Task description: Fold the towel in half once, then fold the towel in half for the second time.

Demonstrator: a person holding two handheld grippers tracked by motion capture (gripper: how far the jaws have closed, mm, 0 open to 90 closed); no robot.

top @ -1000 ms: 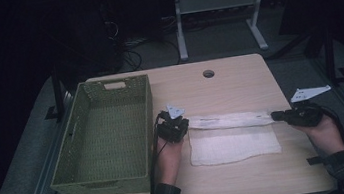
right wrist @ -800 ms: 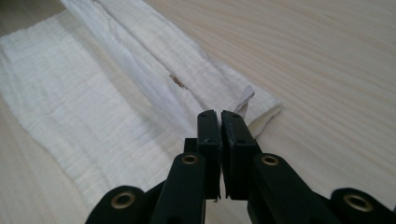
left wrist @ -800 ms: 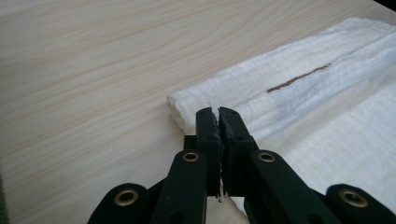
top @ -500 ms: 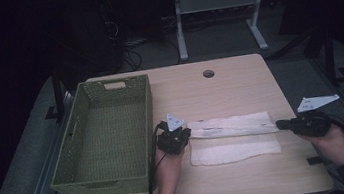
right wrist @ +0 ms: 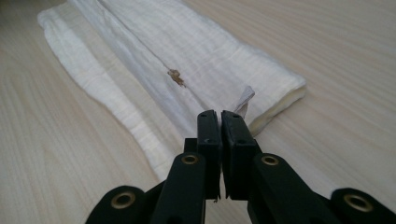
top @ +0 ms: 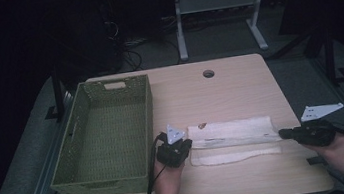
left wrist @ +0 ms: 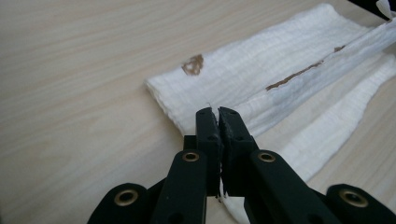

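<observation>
White cloth point(top: 233, 139) stretched between grippers; left gripper point(top: 180, 148) and right gripper point(top: 286, 134) each clamp one end edge.

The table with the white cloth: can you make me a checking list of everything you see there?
Surface: pale wooden table, with a round hole near its far edge.
Job's things: white cloth folded into a long strip, with brown stains; green woven basket to its left, nothing inside.
Clutter: nothing seen.
Grippers: left gripper shut on the cloth's left end; right gripper shut on its right end.
Cables: one trails from the left gripper along the person's hand.
Surroundings: dark room, metal stand and floor cables behind the table.
</observation>
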